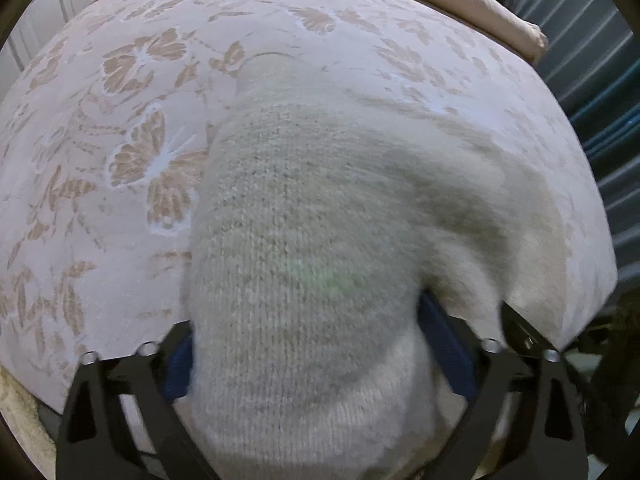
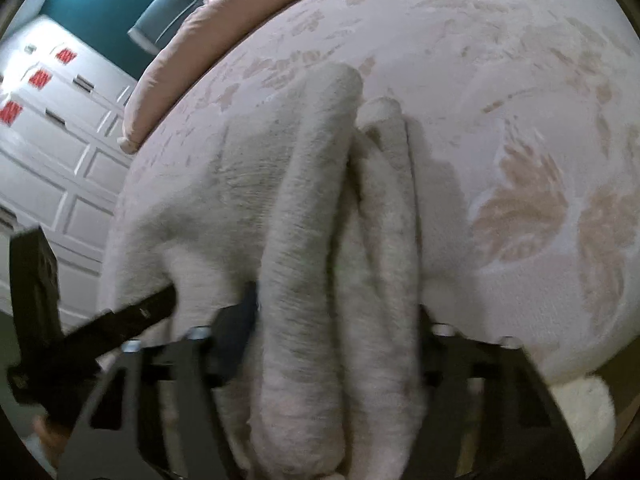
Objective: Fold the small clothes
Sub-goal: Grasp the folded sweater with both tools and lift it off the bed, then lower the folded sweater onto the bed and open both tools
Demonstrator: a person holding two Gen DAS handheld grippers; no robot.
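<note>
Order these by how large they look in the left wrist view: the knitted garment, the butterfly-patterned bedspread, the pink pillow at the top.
1. butterfly-patterned bedspread and knitted garment: each fills much of the frame; the garment lies nearest the camera, so I cannot rank them.
2. pink pillow: only a thin strip shows.

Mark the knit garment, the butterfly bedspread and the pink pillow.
knit garment [image 1: 296, 208]: left wrist view, middle of the knit.
butterfly bedspread [image 1: 136, 160]: left wrist view, butterfly motif.
pink pillow [image 2: 192, 40]: right wrist view, its side.
</note>
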